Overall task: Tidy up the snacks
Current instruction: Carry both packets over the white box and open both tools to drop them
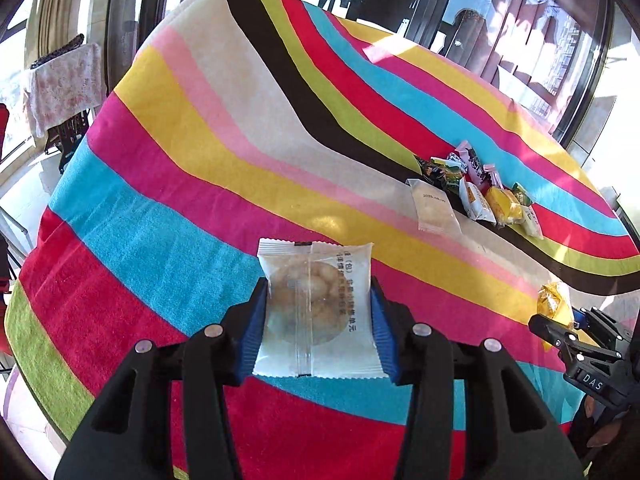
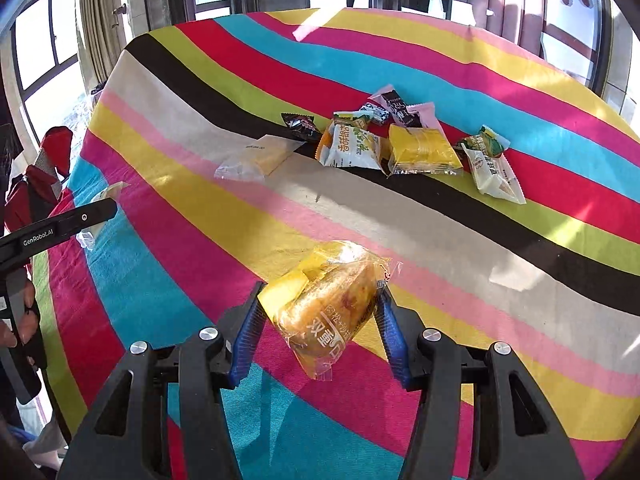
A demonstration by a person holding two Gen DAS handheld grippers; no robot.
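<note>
My left gripper [image 1: 318, 312] is shut on a clear white packet holding a round pale biscuit [image 1: 316, 308], lifted above the striped cloth. My right gripper [image 2: 320, 312] is shut on a yellow wrapped bun [image 2: 330, 308], tilted and off the cloth. In the left wrist view the right gripper [image 1: 560, 320] appears at the right edge with the yellow bun [image 1: 554, 304] in it. The left gripper's black arm [image 2: 60, 228] shows at the left of the right wrist view, the white packet [image 2: 102, 200] partly hidden behind it. A pile of several wrapped snacks [image 2: 400, 140] lies farther back on the cloth.
The table carries a bright striped cloth [image 1: 180, 208]. A lone clear packet [image 2: 256, 158] lies left of the pile, and also shows as a clear packet [image 1: 434, 208] in the left wrist view. Windows and dark frames ring the far side. A red bag [image 2: 48, 168] sits off the left edge.
</note>
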